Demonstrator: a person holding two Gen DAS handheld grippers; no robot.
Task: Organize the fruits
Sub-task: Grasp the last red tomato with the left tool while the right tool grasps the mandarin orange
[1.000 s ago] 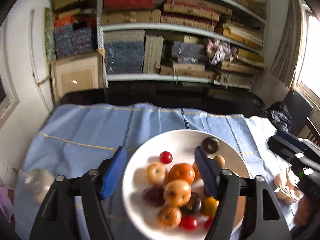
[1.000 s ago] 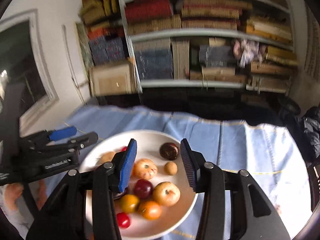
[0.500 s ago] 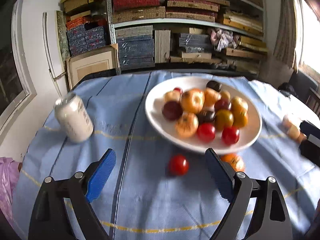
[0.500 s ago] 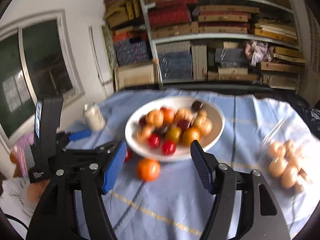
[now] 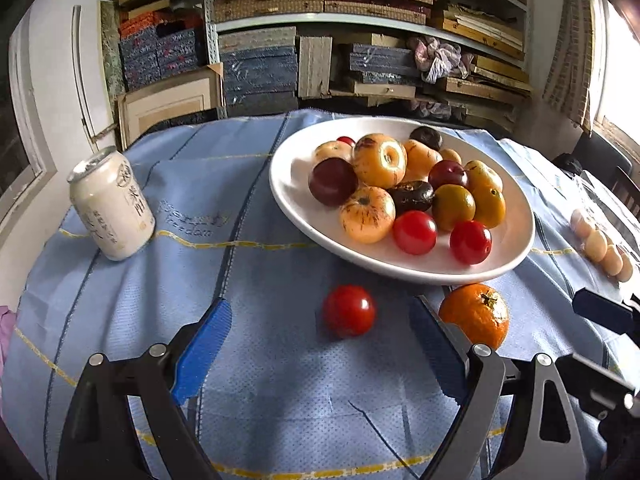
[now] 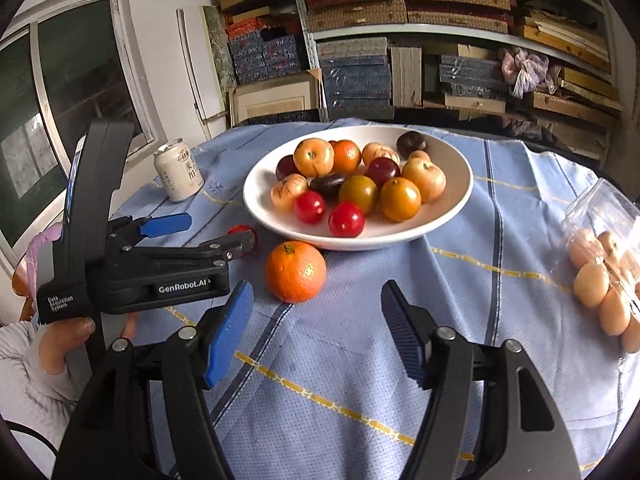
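A white plate [image 5: 288,200] [image 6: 448,220] heaped with several red, orange, yellow and dark fruits sits on the blue cloth. In front of it lie a loose red tomato [image 5: 349,310] and an orange [image 5: 474,316] [image 6: 295,271]. My left gripper [image 5: 320,320] [image 6: 214,232] is open low over the cloth, with the tomato just ahead between its fingers, untouched. In the right wrist view the tomato [image 6: 239,229] is mostly hidden behind the left finger. My right gripper [image 6: 316,296] is open with nothing in it. The orange lies just beyond its left finger.
A pale drink can [image 5: 111,204] [image 6: 178,170] stands on the cloth at the left. A clear bag of pale round items [image 6: 600,280] [image 5: 596,240] lies at the right. Loaded shelves rise behind the table. A hand [image 6: 60,344] holds the left gripper.
Both grippers have dropped from above the plate to low over the near cloth, and both sets of jaws have spread wider. The loose tomato and orange came into view.
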